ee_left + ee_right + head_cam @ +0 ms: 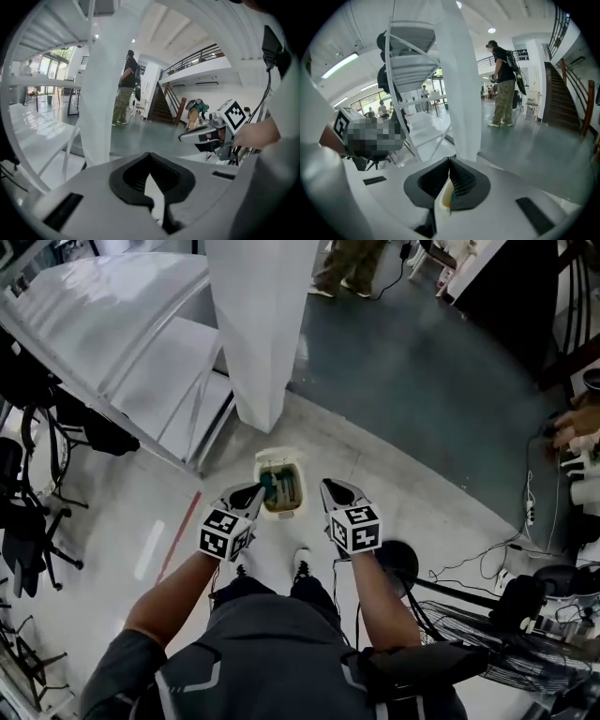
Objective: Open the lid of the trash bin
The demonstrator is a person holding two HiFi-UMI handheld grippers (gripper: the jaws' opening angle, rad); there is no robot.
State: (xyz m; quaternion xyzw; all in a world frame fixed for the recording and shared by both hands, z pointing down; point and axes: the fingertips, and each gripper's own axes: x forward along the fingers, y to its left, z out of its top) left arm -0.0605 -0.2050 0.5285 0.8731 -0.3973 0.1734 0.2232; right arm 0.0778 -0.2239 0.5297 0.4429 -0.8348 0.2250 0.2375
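Both claws are clenched on nothing — left gripper [260, 489] and right gripper [327, 487] hover side by side. At twelve o'clock, between their tips, the bin [282, 455] stands on the floor — contents showing, pillar [261, 334] beyond.

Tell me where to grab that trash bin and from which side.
Probably its thin pale rim on a long side, coming straight down: the trash bin stands upright on the floor, mouth up, so that rim is what jaws can straddle.
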